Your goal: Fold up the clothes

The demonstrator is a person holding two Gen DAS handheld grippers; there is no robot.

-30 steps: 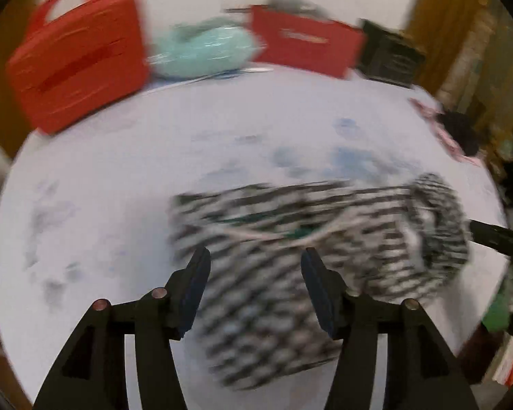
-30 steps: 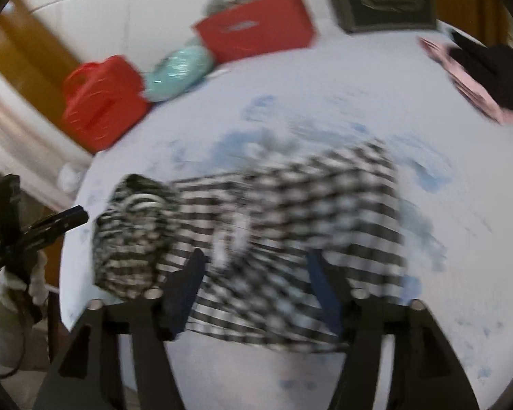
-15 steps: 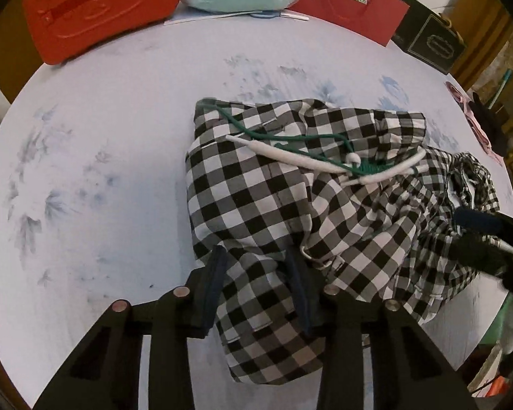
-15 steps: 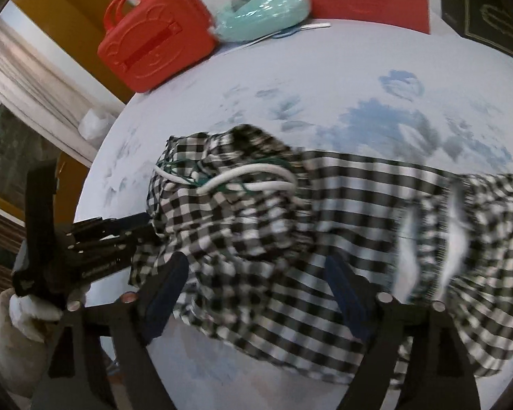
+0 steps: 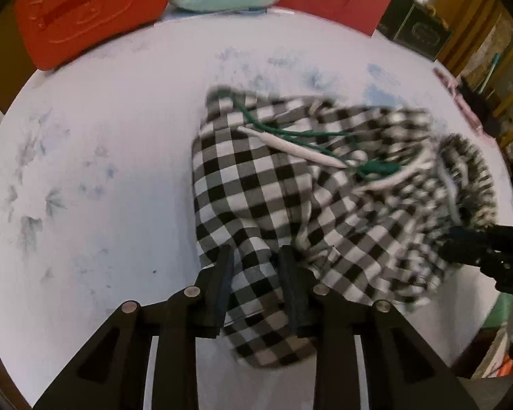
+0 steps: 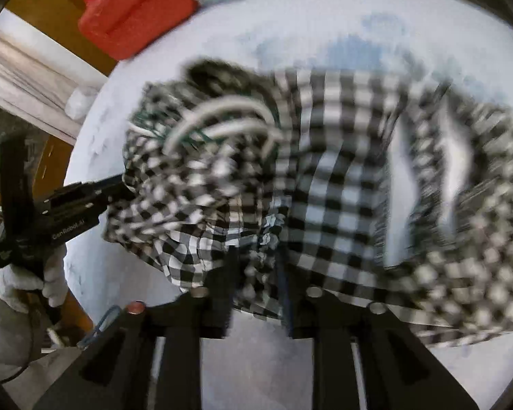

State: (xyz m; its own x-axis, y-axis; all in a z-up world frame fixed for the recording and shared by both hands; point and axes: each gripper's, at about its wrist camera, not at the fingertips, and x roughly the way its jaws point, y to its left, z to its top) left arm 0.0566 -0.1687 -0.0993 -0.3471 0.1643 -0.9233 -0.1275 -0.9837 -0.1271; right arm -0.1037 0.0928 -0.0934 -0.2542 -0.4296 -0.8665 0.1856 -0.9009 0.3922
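Both tongs are matte black, with flat fingers and silver screws along triangular cut-out frames. The left tongs point(image 6: 68, 205) carry white lettering; a white glove point(image 6: 27, 283) grips their handle.

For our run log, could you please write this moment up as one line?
left claw: shut on black-and-white checked cloth garment | right claw: shut on same garment | garment: bunched on round white table, unfolded
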